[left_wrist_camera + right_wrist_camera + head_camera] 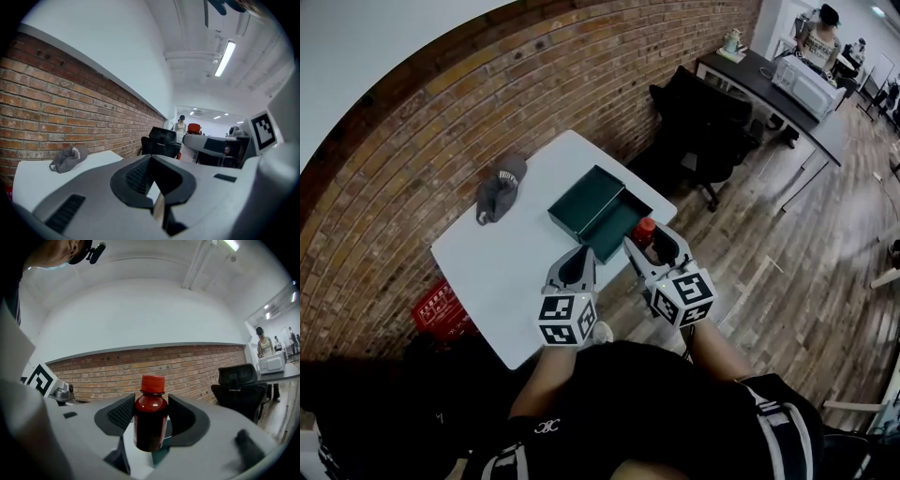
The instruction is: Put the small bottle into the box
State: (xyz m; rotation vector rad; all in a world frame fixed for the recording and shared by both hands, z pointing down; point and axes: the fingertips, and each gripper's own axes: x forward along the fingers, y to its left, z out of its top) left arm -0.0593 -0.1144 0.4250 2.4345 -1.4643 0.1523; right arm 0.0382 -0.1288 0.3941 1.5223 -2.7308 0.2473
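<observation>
White table point(492, 267), box point(589, 195), cap point(500, 187) lettering illegible

On my feed the small bottle point(150, 423) looks glossy and dark red; I can't tell whether it is glass or plastic. Its screw top point(153, 384) is smooth red plastic. The right gripper point(151, 406) is matt grey plastic, its jaws lined with ribbed black pads. The box point(586, 202) looks matt dark green. The bench point(502, 267) is smooth white, the baseball cap point(499, 190) grey cloth, the wall point(403, 150) rough brick, the floor point(811, 234) wood planks.
</observation>
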